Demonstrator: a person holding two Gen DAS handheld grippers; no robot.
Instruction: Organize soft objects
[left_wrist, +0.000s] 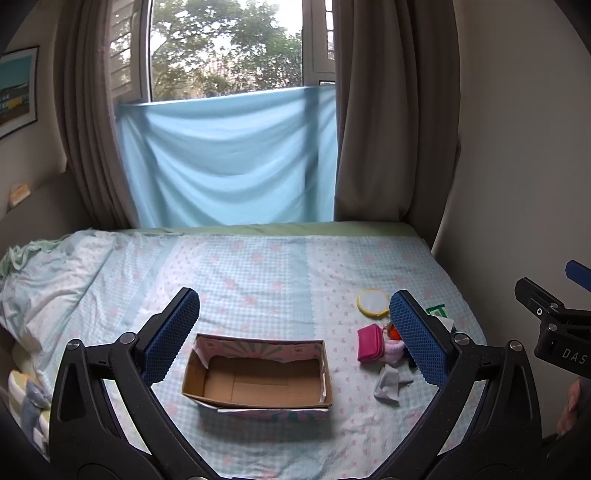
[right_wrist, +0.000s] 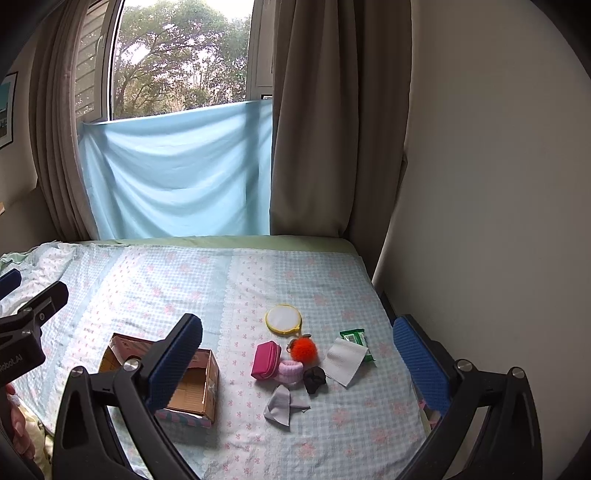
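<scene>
An open, empty cardboard box sits on the bed; it also shows in the right wrist view. To its right lies a cluster: pink pouch, pink scrunchie, orange pompom, dark scrunchie, grey cloth, white cloth, green packet, yellow-rimmed round pad. My left gripper is open and empty above the box. My right gripper is open and empty above the cluster.
The bed carries a blue checked sheet with a rumpled pillow at the left. A wall borders the bed on the right. Curtains and a blue cloth hang at the far window.
</scene>
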